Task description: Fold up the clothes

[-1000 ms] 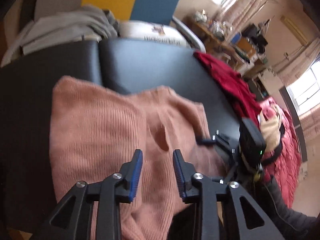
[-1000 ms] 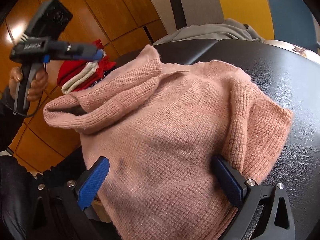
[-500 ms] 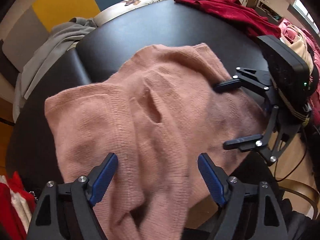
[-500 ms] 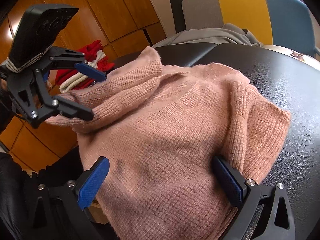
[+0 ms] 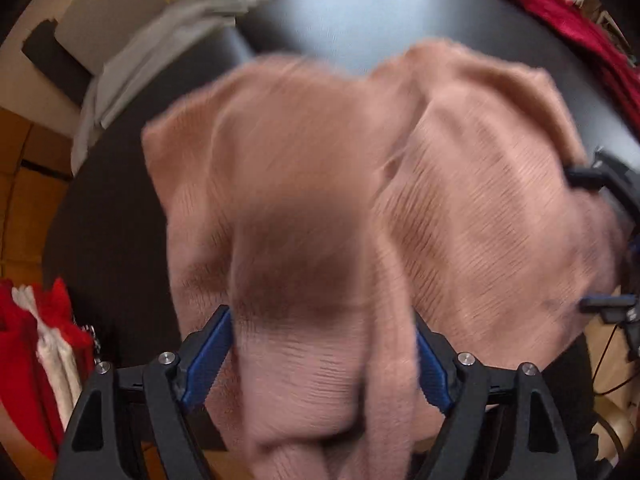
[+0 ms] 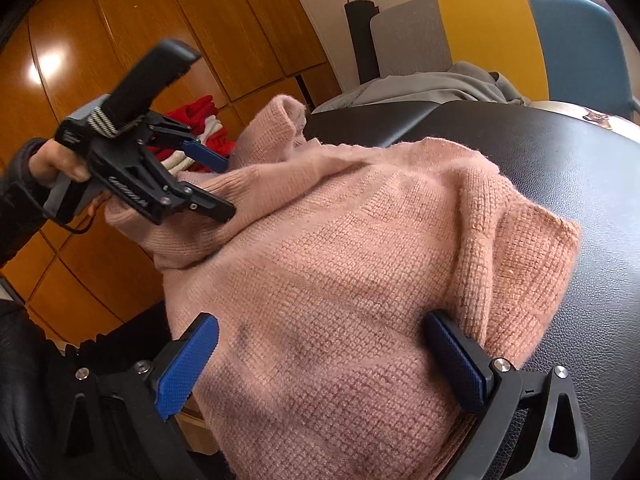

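Blue pads on the left gripper (image 5: 320,360) stand wide apart, straddling a bunched fold of the pink sweater (image 6: 360,264) without pressing on it; in the right wrist view its fingers (image 6: 208,158) hang open over a sleeve roll at the sweater's near-left edge. Over on the other side, the right gripper (image 6: 320,364) is likewise spread, its pads resting at either side of the knit near the hem, nothing clamped. That sweater lies rumpled across the black padded table (image 6: 580,168), one sleeve end draping off the edge. To do this step well, I would judge that the left gripper should close on a single layer of the sleeve, not the whole roll, and carry it flat across the body while the right pins the hem. Counted: two grippers, one pink sweater, one grey garment (image 6: 440,84) heaped at the far side, one dark red cloth (image 5: 560,20) at the table's far edge, and one stack of red and white clothes (image 5: 44,360) beside the table.
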Demonstrator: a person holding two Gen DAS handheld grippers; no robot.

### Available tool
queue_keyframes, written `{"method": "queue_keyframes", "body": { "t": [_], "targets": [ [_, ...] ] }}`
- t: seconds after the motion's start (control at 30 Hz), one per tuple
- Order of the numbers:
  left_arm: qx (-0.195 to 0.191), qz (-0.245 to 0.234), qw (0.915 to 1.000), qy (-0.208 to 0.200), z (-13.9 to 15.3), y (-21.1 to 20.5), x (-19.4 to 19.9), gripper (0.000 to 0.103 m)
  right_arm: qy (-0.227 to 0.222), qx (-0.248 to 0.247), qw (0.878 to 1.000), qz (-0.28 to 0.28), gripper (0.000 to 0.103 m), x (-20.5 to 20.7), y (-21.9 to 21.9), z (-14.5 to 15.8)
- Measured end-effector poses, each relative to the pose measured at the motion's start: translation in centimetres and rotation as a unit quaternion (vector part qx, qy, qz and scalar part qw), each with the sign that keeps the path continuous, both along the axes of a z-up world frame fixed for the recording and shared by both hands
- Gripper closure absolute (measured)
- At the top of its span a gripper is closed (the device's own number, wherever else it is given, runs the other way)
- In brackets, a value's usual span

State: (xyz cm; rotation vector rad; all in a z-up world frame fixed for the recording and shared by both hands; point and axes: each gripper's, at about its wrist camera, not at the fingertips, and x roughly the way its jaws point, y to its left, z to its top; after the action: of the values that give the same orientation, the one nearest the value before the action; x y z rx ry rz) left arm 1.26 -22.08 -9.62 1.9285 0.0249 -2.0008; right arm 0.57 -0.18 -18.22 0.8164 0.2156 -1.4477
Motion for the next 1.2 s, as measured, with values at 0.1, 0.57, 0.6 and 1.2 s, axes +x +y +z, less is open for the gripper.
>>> {"method": "queue_keyframes", "body": {
  "t": [0.1,0.57,0.6,1.2],
  "targets": [
    [0.037,0.002,0.9991,0.021,-0.2,-0.9,0.7,0.023,0.006,0.006,1.000,0.003,0.000,-0.1,-0.4,0.0],
    [0.364,0.102,0.8559,0.353,9.5,-7.7,9.2,0.088,0.021,0.051,0.998,-0.003,0.000,0.3,-1.1,1.2],
    [0.384,0.097,0.8392,0.372,10.1,-7.5,9.4,0.088,0.016,0.051,0.999,-0.001,0.000,0.1,-1.1,1.1],
    [0.552,0.145,0.7602,0.311,0.4,0.6,-4.0,0.077,-0.048,0.002,0.999,-0.022,0.000,-0.7,-0.3,0.2]
  ]
}}
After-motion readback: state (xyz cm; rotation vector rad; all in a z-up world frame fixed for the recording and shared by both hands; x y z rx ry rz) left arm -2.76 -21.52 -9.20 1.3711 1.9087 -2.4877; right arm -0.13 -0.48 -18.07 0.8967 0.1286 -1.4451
